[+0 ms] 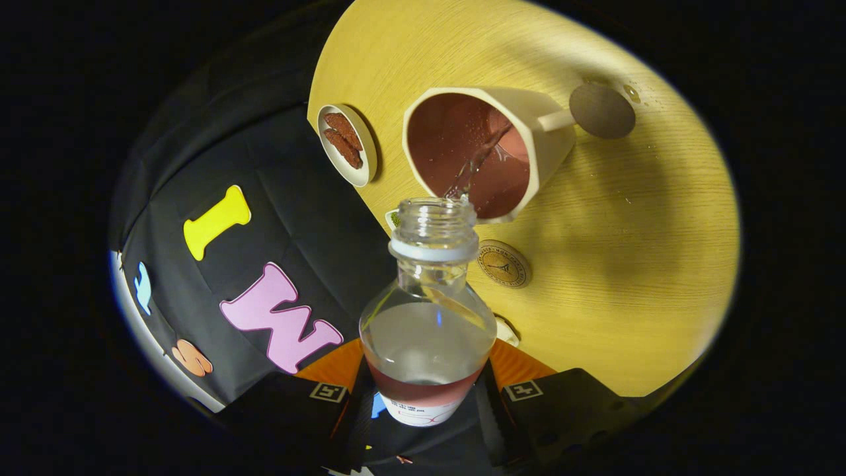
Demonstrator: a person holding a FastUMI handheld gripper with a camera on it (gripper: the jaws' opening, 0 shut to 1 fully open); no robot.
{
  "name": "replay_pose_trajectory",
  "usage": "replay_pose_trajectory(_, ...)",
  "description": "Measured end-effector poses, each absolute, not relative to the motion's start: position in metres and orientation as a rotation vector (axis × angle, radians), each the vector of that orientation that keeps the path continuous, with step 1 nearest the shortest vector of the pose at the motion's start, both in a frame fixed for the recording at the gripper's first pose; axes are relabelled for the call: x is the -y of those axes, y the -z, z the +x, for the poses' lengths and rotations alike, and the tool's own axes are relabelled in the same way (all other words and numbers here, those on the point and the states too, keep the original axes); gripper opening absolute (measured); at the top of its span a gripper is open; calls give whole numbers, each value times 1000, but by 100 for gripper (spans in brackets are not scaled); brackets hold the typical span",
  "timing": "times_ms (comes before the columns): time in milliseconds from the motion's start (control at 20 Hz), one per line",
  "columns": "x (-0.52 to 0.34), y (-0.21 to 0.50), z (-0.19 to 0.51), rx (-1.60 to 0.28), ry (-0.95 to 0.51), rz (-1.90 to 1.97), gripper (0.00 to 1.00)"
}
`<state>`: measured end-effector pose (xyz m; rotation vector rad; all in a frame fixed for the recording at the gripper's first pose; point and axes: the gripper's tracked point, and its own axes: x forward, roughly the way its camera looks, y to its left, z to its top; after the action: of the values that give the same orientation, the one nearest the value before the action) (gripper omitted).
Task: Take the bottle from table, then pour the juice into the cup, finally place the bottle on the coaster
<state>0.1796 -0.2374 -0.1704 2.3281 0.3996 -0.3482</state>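
Note:
My gripper (pixel 426 390) is shut on a clear plastic bottle (pixel 428 324), its fingers pressing on both sides of the labelled body. The bottle is tilted, its open neck pointing at the cream cup (pixel 486 152) just beyond it. A thin stream of clear liquid runs from the mouth into the cup's reddish-brown inside, where liquid pools. The bottle is about half full. A round brown coaster (pixel 503 263) with a printed emblem lies on the wooden table (pixel 628 264) beside the bottle's neck, nearer to me than the cup.
A small white dish (pixel 347 144) holding brown pieces sits at the table's edge next to the cup. A dark round disc (pixel 602 110) lies beyond the cup's handle, with water droplets near it. The booth's black cloth wall is on the other side of the table's edge.

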Motion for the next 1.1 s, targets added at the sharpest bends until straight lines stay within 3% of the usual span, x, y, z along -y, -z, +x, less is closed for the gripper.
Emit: replay_pose_trajectory(1100,249,152,187,-323,355,2560,71)
